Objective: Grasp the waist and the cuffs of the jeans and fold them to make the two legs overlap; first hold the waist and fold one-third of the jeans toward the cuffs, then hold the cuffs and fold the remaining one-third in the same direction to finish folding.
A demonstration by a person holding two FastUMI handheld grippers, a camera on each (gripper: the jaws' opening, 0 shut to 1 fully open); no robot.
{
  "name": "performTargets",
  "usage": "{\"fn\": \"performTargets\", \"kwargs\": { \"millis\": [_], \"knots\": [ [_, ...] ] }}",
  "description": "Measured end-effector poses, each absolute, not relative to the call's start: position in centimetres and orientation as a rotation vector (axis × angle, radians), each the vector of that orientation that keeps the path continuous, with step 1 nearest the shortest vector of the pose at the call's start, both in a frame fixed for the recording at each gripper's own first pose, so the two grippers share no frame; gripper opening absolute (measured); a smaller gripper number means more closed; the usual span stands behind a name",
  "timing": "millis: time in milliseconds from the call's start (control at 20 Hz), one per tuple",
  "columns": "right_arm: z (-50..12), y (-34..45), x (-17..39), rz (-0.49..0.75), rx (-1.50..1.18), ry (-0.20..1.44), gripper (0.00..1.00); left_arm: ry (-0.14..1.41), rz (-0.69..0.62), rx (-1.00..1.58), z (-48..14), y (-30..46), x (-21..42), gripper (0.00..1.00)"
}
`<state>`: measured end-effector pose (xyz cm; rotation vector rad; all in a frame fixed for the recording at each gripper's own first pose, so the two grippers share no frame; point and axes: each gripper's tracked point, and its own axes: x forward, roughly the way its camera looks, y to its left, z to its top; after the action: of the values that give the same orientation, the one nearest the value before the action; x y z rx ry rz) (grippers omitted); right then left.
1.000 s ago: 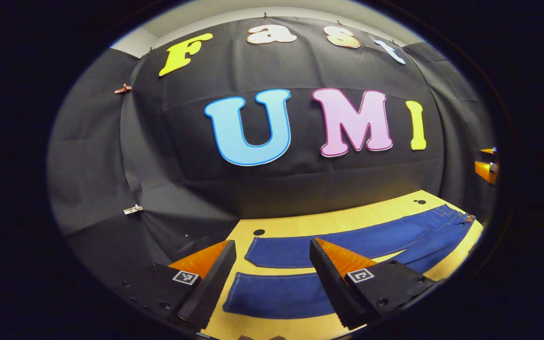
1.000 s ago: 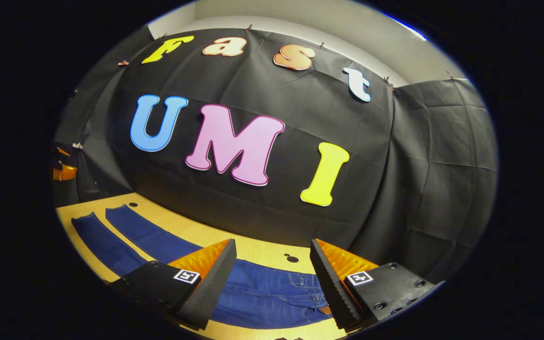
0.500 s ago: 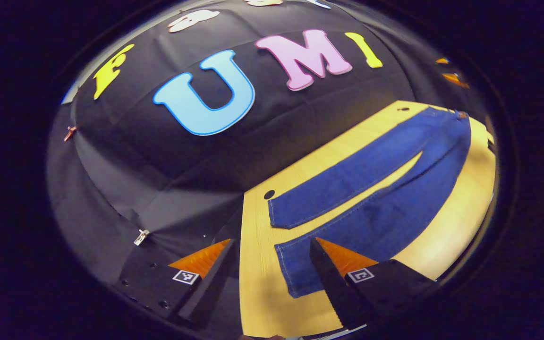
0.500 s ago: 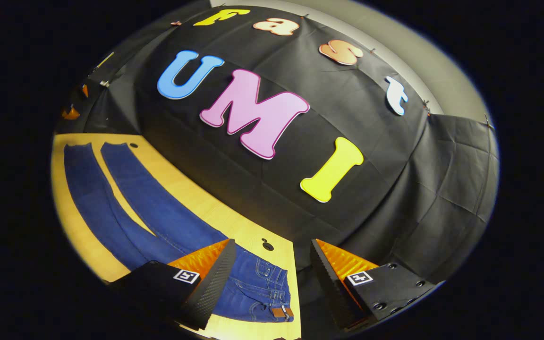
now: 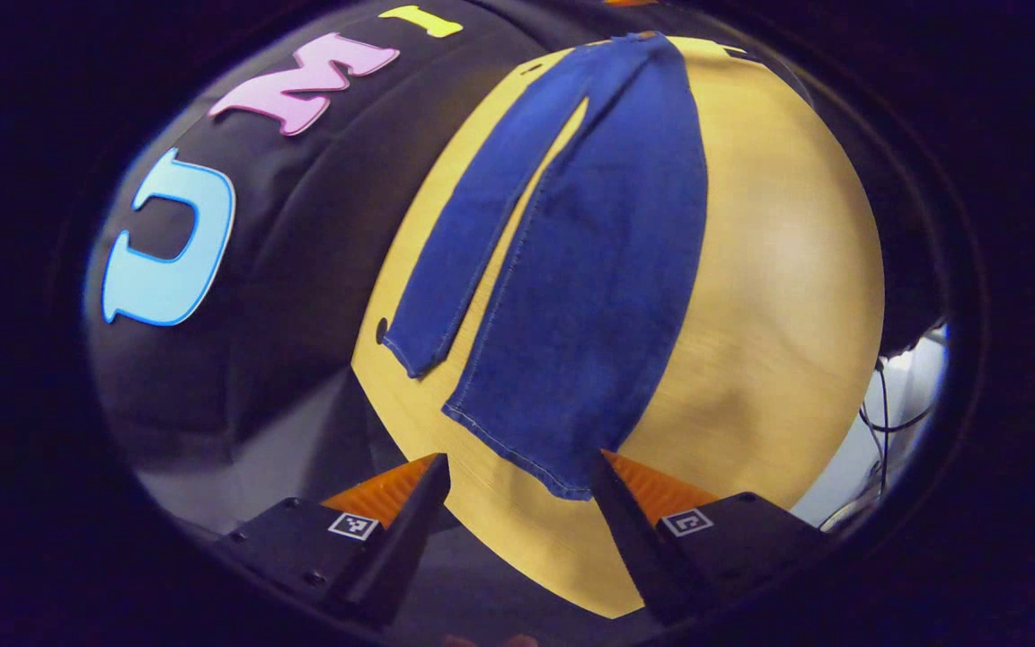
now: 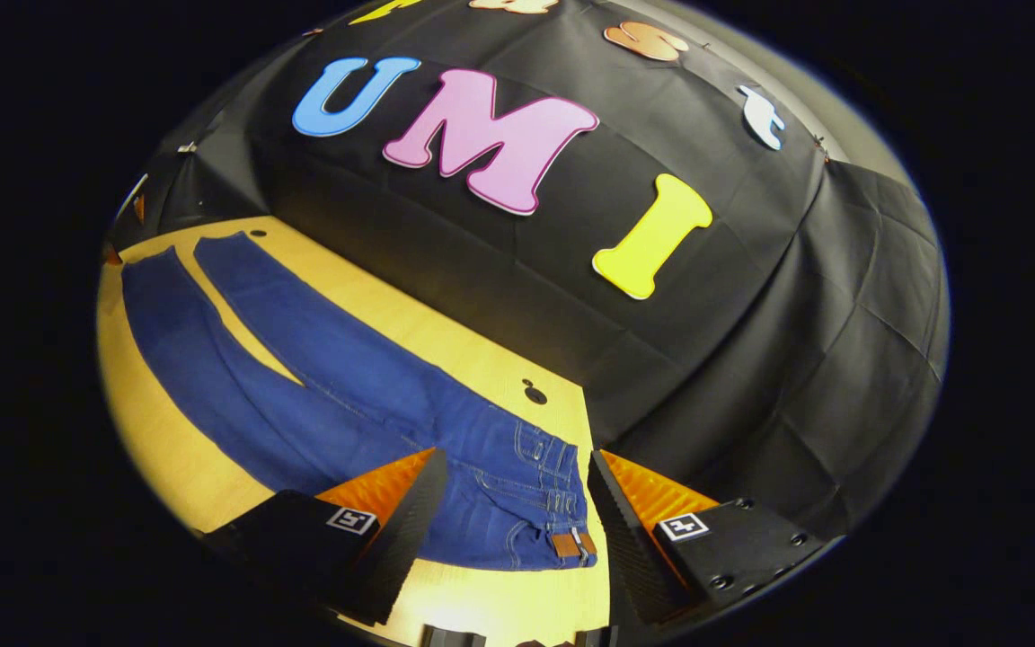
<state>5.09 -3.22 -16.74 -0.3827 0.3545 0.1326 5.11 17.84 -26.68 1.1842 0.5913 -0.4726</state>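
Blue jeans (image 5: 589,270) lie flat and unfolded on the yellow wooden table (image 5: 778,296), their two legs spread side by side. In the left gripper view my left gripper (image 5: 517,503) hovers open just above the near leg's cuff (image 5: 517,449), nothing between its fingers. The far leg's cuff (image 5: 410,350) lies beside a small hole in the table. In the right gripper view my right gripper (image 6: 513,512) stands open over the jeans' waist (image 6: 562,530), where a brown patch shows. The legs (image 6: 257,359) stretch away to the left.
The black cloth wall (image 6: 661,341) rises right behind the table's far edge. A small dark hole (image 6: 535,393) sits in the table near the waist. Cables (image 5: 886,422) hang beyond the table's near edge in the left gripper view.
Both grippers have tilted downward and swung toward the jeans' ends. The left one now looks along the legs from the cuffs, the right one sits closer over the waist. Both stayed open.
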Motion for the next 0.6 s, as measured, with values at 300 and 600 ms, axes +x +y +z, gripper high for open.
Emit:
{"fn": "performTargets", "kwargs": {
  "millis": [300, 600],
  "knots": [
    [-19.0, -6.3, 4.2, 0.079, -0.384, 0.421, 0.97, 0.669, -0.564, 1.28, -30.7, 17.9, 6.3, 0.98],
    [-21.1, -9.9, 3.3, -0.003, -0.371, 0.488, 0.98, 0.654, -0.596, 1.286, -31.1, 17.9, 9.9, 0.9]
  ]
}}
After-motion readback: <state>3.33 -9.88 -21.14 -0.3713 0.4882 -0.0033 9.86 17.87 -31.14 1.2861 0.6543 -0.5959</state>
